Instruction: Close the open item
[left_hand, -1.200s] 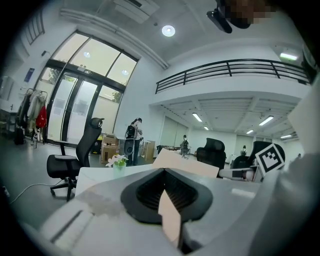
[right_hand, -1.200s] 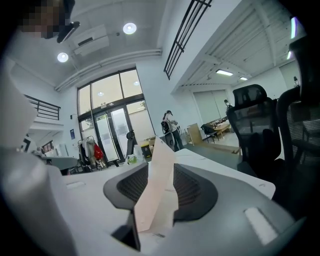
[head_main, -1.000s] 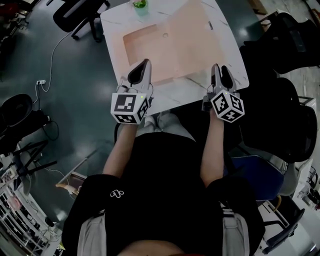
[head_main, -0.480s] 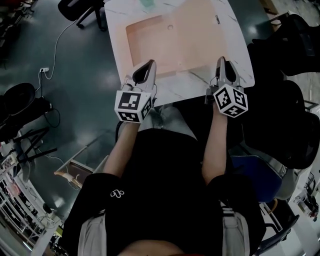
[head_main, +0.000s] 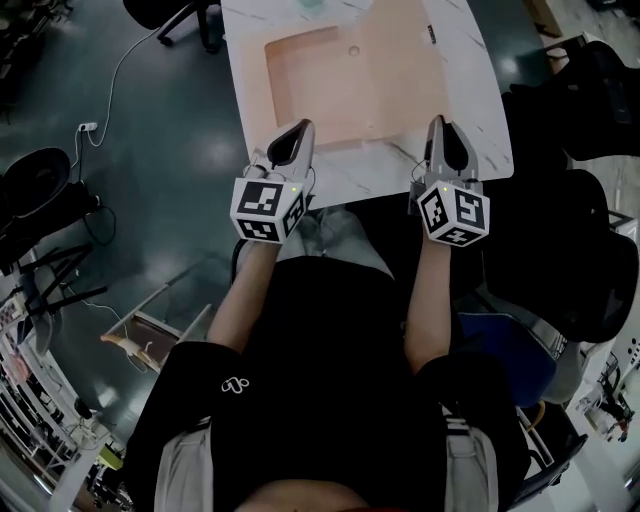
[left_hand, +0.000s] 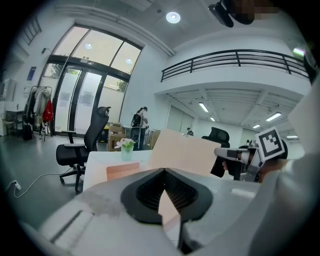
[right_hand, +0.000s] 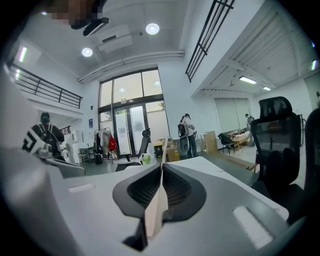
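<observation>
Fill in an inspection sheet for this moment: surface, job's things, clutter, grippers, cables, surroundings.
Surface: white marbled table, largely covered by the box.
Job's things: peach box open; its lid raised on the right side.
Clutter: small potted plant at the table's far edge.
Grippers: right gripper has just been closing its jaws and clamps the lid's thin edge; left gripper has its jaw tips together at the box's near edge, hold on it unclear.
Cables: white cable running to a socket strip on the floor.
Surroundings: dark floor, office chairs, people standing far off near glass doors.
</observation>
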